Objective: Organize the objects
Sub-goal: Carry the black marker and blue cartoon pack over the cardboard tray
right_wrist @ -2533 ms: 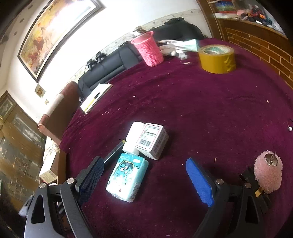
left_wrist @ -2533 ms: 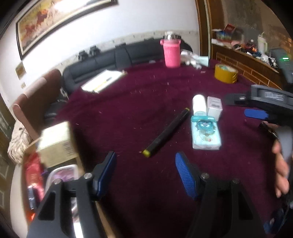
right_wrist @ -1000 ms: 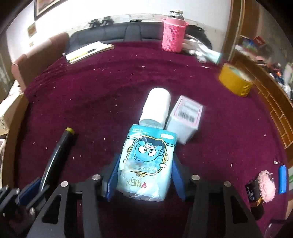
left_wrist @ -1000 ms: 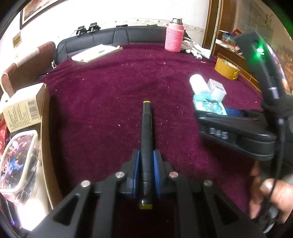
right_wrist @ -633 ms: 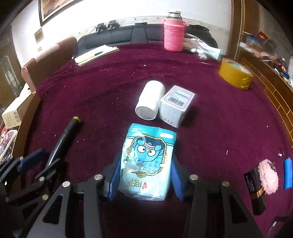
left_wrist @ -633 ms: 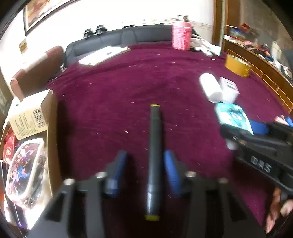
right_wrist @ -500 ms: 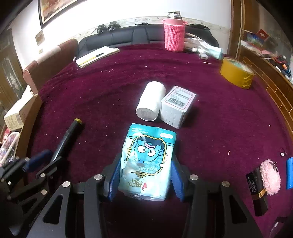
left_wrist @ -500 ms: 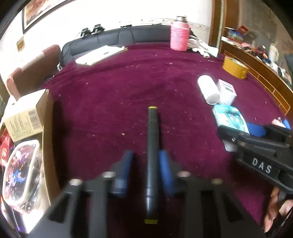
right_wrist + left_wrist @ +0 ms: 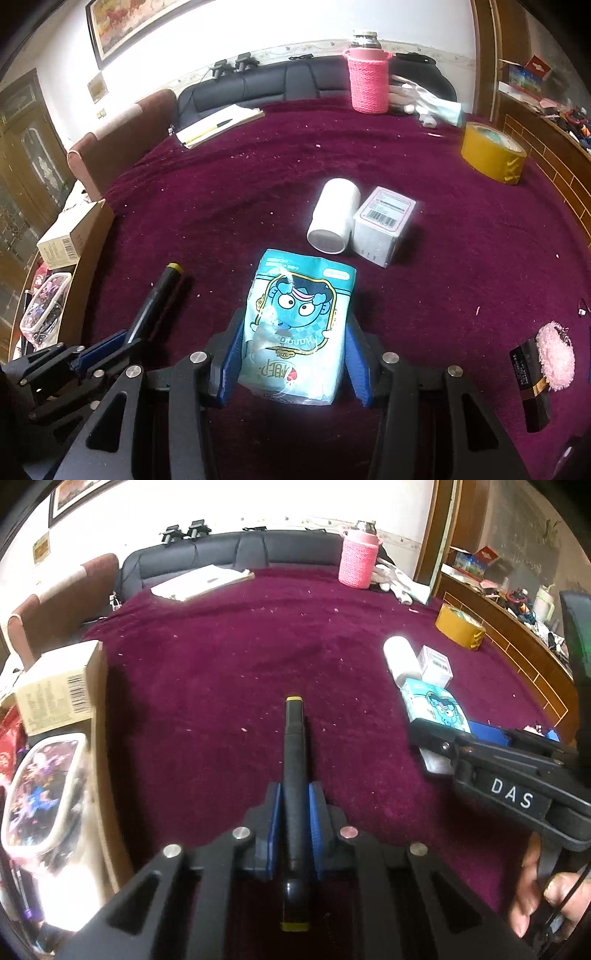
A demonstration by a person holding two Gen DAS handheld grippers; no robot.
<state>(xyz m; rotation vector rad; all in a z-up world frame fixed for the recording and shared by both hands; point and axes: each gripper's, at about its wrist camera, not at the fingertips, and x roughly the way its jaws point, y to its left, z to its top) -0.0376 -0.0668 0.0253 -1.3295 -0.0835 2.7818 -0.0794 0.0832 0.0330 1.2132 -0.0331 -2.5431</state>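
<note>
Left tool [image 9: 294,816] gripped the marker [image 9: 294,760]; right tool [image 9: 293,354] clamped the tissue pack [image 9: 299,328], just before the bottle [image 9: 334,216]. Bottle and small box [image 9: 384,221] lay side by side on the tabletop [image 9: 258,177], untouched. Sorting looked early; both held items awaited placing.

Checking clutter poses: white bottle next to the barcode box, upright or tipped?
Tipped. The white bottle lies on its side on the maroon cloth, its round flat end facing the camera, beside the small box.
</note>
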